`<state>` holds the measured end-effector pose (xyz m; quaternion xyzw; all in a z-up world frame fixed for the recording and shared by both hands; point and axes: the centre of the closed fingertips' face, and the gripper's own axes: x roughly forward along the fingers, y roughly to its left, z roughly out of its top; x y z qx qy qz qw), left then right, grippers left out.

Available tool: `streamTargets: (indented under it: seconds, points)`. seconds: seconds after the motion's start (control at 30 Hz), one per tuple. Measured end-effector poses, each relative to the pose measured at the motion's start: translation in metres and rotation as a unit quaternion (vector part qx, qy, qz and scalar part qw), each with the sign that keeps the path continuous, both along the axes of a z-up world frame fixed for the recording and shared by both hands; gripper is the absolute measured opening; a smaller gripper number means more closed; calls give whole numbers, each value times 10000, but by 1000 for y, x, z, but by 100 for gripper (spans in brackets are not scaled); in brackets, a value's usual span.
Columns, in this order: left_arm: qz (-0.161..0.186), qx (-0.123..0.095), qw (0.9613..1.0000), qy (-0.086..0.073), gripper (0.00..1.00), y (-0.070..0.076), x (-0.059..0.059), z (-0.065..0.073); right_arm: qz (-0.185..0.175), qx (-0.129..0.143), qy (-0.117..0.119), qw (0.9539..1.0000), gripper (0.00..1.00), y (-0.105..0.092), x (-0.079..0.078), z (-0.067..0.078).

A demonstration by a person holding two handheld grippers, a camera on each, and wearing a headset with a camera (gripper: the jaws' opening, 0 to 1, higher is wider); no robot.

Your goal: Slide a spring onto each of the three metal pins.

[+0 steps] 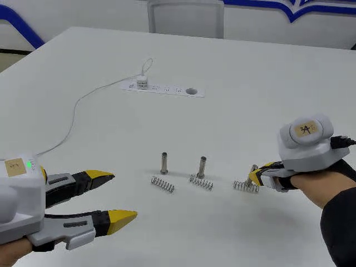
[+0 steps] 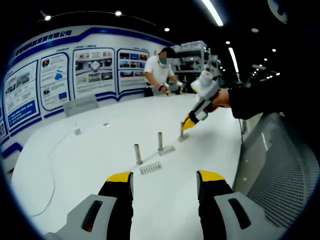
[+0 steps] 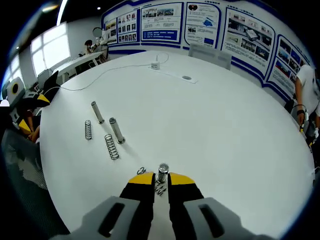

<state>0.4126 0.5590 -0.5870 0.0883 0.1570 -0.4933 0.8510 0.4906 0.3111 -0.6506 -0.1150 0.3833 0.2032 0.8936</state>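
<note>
The left gripper [image 1: 114, 196] hangs low over the white table [image 1: 250, 83] with its two yellow-tipped jaws spread wide and nothing between them. Ahead of it and well apart from its tips stand three metal pins in a row, each with a spring lying on the table just on the near side of it. The first pin [image 1: 164, 162] is the closest to the left gripper's tips, upright, with the first spring [image 1: 162, 184] loose beside its foot. The middle pin [image 1: 202, 166] stands next along, and the middle spring [image 1: 201, 182] lies at its base.

The right gripper [image 1: 255, 178] is down at the far end of the row, held in a hand with a dark sleeve. Its jaws are drawn close together, and in the right gripper view the third pin [image 3: 162, 172] stands right between their yellow tips. Whether the jaws actually pinch it I cannot tell. The third spring [image 1: 246, 187] lies flat on the table just beside those tips, partly under the jaws.

Beyond the pins, far from both grippers, a white power strip [image 1: 164, 88] lies on the table with a thin cable [image 1: 78, 105] trailing off towards the left gripper's side. A grey chair [image 1: 185, 18] stands at the table's far edge.
</note>
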Motion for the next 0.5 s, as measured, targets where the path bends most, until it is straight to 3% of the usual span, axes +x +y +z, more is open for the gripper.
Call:
streamTargets:
  seconds: [0.27,0.5]
  points:
    - [-34,14,10000,19,52,-1,-1,-1,48,1,38,10000,12,-3,-5,-3]
    - [-44,6,10000,36,52,-1,-2,-1,450,31,227,9987,14,4,-16,-13]
